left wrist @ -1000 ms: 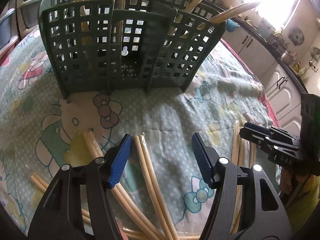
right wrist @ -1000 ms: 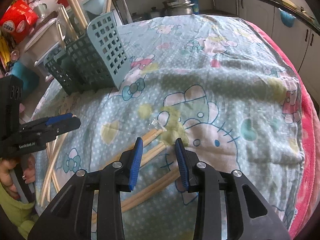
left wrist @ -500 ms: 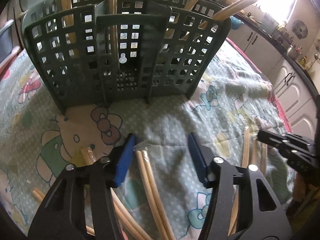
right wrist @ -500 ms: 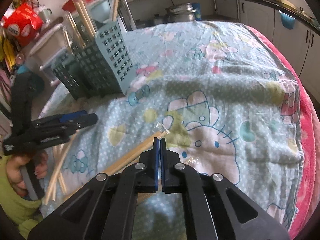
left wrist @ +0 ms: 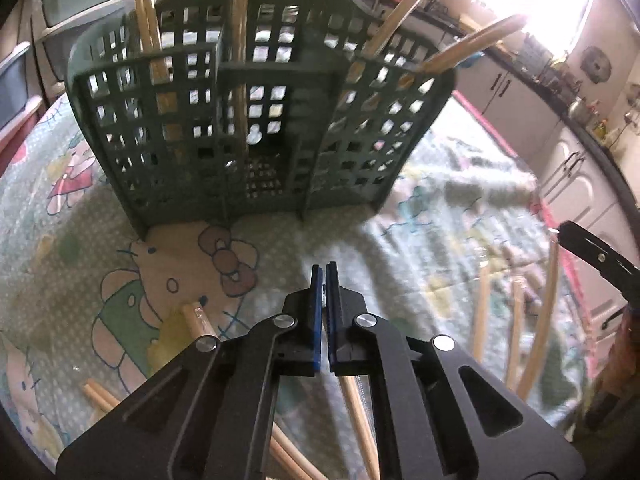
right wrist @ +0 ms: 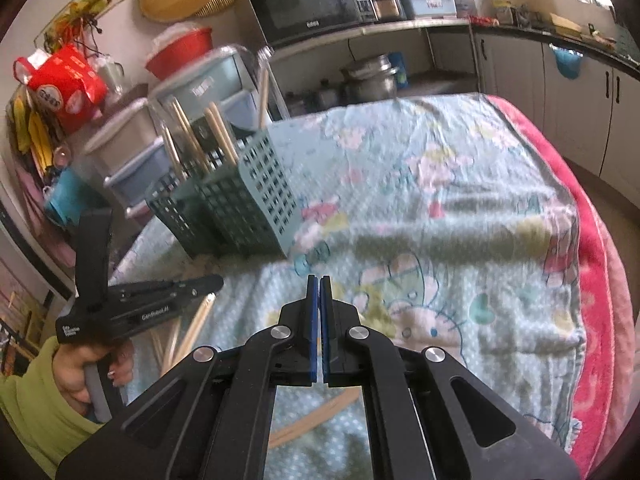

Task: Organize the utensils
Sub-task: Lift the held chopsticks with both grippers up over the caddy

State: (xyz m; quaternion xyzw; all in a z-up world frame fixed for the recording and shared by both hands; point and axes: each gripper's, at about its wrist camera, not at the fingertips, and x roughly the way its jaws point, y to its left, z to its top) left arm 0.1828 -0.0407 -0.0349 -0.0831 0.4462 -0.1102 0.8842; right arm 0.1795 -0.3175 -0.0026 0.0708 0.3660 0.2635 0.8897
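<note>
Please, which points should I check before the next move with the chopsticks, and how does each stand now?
1. Left tool shut, jaws just closed: ok.
2. Chopstick under it gripped: cannot tell.
3. Right tool shut: ok.
4. Chopstick at its tip gripped: cannot tell.
5. Basket upright on the cloth: ok.
6. All chopsticks off the cloth: not ok.
</note>
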